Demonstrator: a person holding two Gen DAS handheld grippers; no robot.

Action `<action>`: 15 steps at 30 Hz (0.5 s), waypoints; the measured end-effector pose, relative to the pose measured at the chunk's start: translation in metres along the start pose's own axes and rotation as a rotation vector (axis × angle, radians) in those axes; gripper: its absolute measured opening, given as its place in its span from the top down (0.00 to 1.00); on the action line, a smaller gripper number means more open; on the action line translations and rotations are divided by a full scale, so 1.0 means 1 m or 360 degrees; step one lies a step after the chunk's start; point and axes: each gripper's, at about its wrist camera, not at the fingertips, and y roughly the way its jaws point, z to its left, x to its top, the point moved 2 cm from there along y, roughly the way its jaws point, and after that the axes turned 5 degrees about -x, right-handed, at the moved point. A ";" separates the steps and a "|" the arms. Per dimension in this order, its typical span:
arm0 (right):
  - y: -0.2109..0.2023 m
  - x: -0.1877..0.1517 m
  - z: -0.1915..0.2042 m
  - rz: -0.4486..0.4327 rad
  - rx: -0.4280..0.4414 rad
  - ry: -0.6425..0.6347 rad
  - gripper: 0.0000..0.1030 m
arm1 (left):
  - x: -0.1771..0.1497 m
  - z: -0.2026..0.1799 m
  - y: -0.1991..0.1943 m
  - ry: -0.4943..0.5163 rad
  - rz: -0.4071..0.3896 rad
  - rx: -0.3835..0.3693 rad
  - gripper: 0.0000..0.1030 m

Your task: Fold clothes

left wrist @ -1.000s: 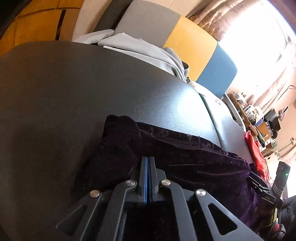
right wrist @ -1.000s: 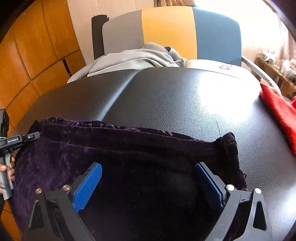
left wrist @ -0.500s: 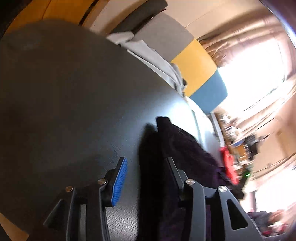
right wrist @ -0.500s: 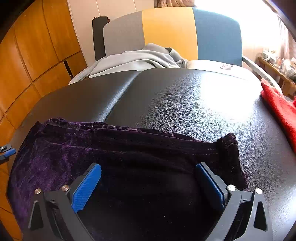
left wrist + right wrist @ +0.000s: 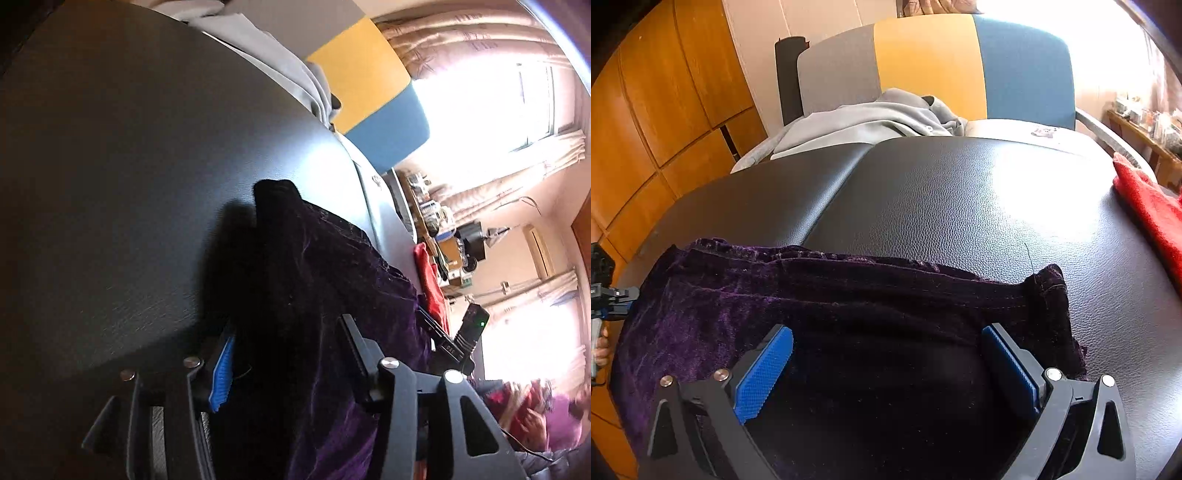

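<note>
Black padded table (image 5: 960, 206) filling both views, with a dark purple velvet garment (image 5: 849, 306) lying along its near edge, doubled into a long band and partly draped over the edge; grey clothing (image 5: 871, 122) on a chair beyond and a red cloth (image 5: 1148, 206) well apart at the right. Left gripper (image 5: 291, 354) tilted sideways, fingers parted around a raised fold at the garment's left end, not clamped; right gripper (image 5: 886, 358) spread wide above the cloth, holding nothing. Probably mid-fold, between grips: next, a firm pinch on an edge or corner.
</note>
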 end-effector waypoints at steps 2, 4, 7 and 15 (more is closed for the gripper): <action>0.000 0.000 0.001 -0.0002 0.0001 0.0004 0.00 | -0.002 -0.007 0.005 0.0052 0.0042 0.0056 0.67; 0.000 -0.001 0.001 -0.0003 0.0003 0.0007 0.00 | -0.001 -0.010 0.011 0.0059 0.0055 0.0130 0.85; -0.001 0.000 0.003 0.0012 0.0008 0.0006 0.00 | 0.001 -0.009 0.005 -0.0009 -0.0012 0.0147 0.88; -0.054 0.002 0.005 0.0070 0.0400 -0.0093 0.00 | 0.001 -0.003 -0.024 -0.0138 -0.0143 0.0077 0.88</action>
